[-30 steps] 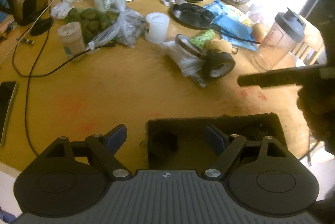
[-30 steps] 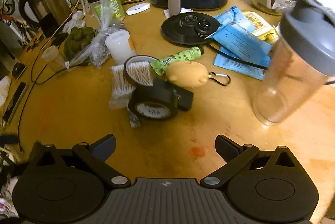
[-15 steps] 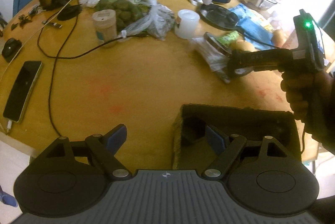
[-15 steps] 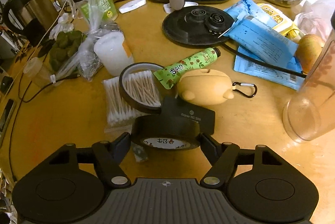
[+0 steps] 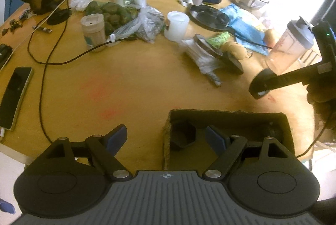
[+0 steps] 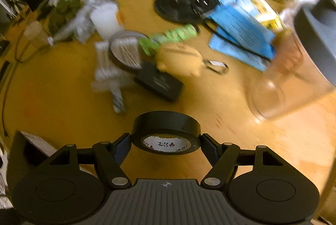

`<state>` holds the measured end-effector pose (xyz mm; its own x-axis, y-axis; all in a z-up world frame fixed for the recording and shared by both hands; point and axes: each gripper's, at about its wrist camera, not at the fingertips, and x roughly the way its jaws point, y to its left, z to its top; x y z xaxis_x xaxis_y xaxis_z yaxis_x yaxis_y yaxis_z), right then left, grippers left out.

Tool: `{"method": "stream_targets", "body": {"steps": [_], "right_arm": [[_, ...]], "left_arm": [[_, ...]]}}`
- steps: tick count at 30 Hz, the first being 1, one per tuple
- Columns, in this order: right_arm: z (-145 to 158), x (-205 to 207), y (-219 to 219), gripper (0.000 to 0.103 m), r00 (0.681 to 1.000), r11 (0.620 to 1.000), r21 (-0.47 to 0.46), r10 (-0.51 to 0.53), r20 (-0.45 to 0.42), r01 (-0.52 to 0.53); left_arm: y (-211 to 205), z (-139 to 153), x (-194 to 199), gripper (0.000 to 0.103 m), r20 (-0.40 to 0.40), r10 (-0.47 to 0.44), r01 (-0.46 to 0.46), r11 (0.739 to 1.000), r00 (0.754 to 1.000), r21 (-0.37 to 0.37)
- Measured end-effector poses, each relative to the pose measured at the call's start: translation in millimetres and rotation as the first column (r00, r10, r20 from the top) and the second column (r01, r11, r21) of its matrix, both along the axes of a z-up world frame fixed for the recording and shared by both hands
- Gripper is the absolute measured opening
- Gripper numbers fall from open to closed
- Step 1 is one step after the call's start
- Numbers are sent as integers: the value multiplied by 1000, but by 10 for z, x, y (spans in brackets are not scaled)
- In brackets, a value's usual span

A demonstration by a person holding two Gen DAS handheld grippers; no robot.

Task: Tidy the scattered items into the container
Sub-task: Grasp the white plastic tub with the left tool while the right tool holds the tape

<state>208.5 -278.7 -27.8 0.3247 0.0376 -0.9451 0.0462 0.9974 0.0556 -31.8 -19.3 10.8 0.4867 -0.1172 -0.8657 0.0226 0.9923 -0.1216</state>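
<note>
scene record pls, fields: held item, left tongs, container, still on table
held item: black tape roll, clamped in the right tongs, lifted off the table
left tongs: open, empty, over the near edge of the container
container: dark open box, a dark object in its left corner
still on table: cotton swabs, green tube, tan case, black card holder

1. The black roll of electrical tape [image 6: 166, 134], with a white printed core, sits pinched between my right gripper's [image 6: 166, 142] fingers, lying flat and lifted off the table.
2. The dark rectangular felt container [image 5: 229, 117] stands open-topped at the table's near edge, a black hexagonal object [image 5: 182, 136] in its left end.
3. A tan rounded case with a metal clip [image 6: 180, 61], a green printed tube [image 6: 170, 37] and a flat black box [image 6: 158, 82] lie scattered together mid-table.
</note>
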Motion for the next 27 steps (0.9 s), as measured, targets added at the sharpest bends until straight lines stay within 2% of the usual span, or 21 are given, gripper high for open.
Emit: {"method": "stream_targets", "body": {"steps": [4, 10, 17, 22, 27], "right_arm": [[-132, 0, -89, 74, 999, 1000, -2, 5, -44, -5], [-269, 110, -33, 74, 999, 999, -33, 24, 32, -23], [-461, 227, 26, 75, 999, 998, -65, 21, 43, -19], [-492, 191, 54, 75, 997, 997, -80, 28, 68, -23], [-438, 127, 21, 74, 996, 998, -53, 26, 80, -22]], "left_arm": [[-23, -21, 1, 83, -8, -10, 10, 1000, 1000, 0], [-9, -16, -3, 83, -8, -1, 1, 1000, 1000, 9], [28, 30, -28, 83, 9, 7, -7, 1000, 1000, -15], [17, 52, -12, 83, 19, 7, -6, 1000, 1000, -18], [-23, 76, 43, 83, 33, -8, 8, 1000, 999, -21]]}}
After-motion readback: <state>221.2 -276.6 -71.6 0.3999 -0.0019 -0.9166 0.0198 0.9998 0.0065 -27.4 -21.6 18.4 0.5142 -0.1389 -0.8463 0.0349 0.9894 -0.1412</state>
